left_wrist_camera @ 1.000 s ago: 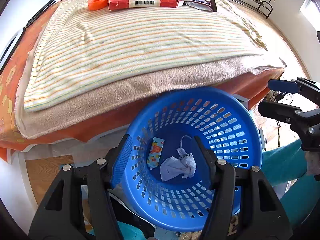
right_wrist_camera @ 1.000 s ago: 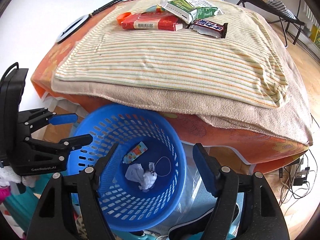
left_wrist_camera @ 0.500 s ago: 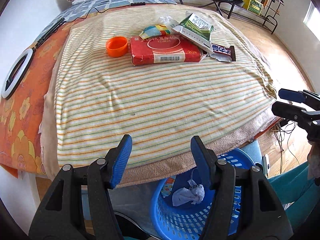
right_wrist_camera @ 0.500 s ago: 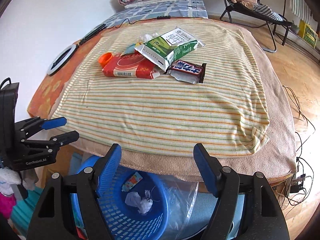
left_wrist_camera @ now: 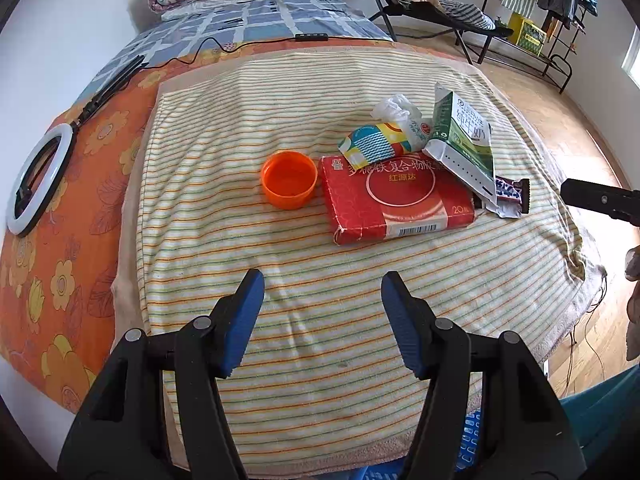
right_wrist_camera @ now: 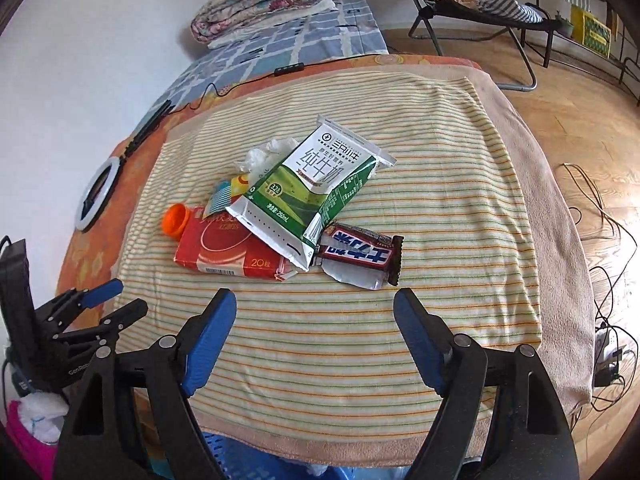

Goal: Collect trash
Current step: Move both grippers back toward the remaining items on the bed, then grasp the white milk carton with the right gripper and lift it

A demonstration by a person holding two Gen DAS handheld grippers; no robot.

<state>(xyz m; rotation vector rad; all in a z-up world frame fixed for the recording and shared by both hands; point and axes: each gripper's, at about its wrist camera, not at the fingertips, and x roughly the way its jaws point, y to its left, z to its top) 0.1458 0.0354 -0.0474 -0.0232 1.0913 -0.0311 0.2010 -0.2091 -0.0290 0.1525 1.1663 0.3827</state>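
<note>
Both tongs empty: left gripper [left_wrist_camera: 322, 292] jaws apart; right gripper [right_wrist_camera: 316, 312] wider, jaws just opened further. Trash heaped mid-towel [left_wrist_camera: 240, 128]: green-white milk carton [right_wrist_camera: 312, 188] leaning on red box [left_wrist_camera: 396, 200], orange cap [left_wrist_camera: 289, 184] beside, torn candy wrapper [right_wrist_camera: 356, 254], crumpled tissue [left_wrist_camera: 394, 106].

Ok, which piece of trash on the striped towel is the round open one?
The orange cap, lying open side up left of the red box; the other pieces are flat packs, cartons or wrappers.

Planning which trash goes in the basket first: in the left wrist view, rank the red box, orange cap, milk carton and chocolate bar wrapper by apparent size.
1. red box
2. milk carton
3. orange cap
4. chocolate bar wrapper, partly hidden under the carton, so its rank is unsure.
</note>
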